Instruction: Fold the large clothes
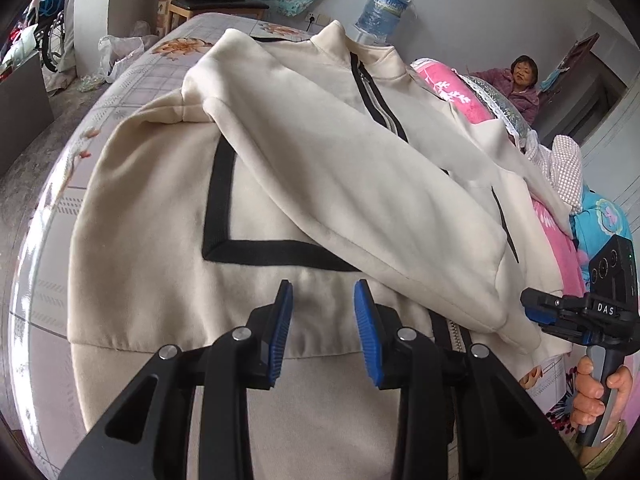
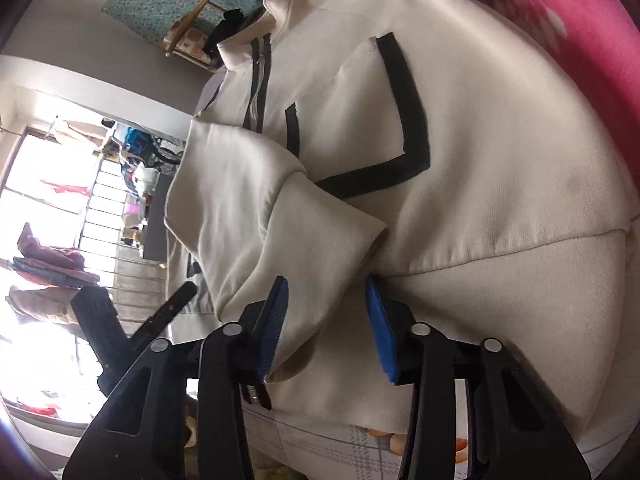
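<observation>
A cream zip-up jacket [image 1: 168, 208] with black trim lies front up on the bed. One sleeve [image 1: 360, 184] is folded diagonally across its chest. My left gripper [image 1: 322, 292] is open and empty, just above the jacket's lower hem. My right gripper [image 2: 328, 292] is open, with the sleeve's cuff [image 2: 316, 248] lying loose between its blue pads. In the left wrist view the right gripper [image 1: 536, 308] shows at the right edge, next to the cuff end. The jacket also fills the right wrist view [image 2: 500, 168].
The bed [image 1: 56, 264] has a grey floral sheet, with its left edge dropping to the floor. Pink and blue quilts [image 1: 560, 240] are piled along the jacket's right side. A person [image 1: 520, 84] sits beyond them. A water bottle [image 1: 384, 8] stands behind the collar.
</observation>
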Available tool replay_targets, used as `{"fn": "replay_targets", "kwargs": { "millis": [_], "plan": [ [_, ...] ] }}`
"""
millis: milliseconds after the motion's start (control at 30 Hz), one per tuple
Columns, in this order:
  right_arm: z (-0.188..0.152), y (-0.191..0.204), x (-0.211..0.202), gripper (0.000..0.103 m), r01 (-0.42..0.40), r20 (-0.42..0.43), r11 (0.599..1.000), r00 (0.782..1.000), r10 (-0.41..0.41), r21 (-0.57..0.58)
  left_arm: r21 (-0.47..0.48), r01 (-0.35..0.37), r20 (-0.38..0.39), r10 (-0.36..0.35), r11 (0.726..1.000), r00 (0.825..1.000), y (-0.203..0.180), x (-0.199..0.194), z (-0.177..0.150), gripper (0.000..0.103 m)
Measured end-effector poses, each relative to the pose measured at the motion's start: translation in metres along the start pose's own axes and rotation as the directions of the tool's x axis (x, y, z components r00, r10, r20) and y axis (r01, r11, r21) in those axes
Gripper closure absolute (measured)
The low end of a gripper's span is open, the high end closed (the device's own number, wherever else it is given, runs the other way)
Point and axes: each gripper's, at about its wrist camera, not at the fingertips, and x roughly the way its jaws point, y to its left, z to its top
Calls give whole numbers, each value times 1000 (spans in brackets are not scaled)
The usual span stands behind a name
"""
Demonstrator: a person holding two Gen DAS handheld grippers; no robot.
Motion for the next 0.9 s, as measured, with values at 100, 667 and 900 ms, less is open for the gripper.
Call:
{"fn": "replay_targets", "kwargs": {
  "millis": [100, 667, 900],
  "plan": [
    [-2, 5, -4, 65, 4, 19, 1000, 1000, -4, -12, 13, -53, 36, 52, 999, 998, 6, -12, 6, 72],
    [-2, 43, 11, 97, 88, 63, 992, 995, -82, -88, -62, -191, 59, 195, 980, 979, 49, -17, 21, 72],
    [49, 111, -32, 98, 93, 229, 959, 973, -31, -268, -5, -323, 70, 323, 946, 944, 55, -14, 46, 72]
  ]
}}
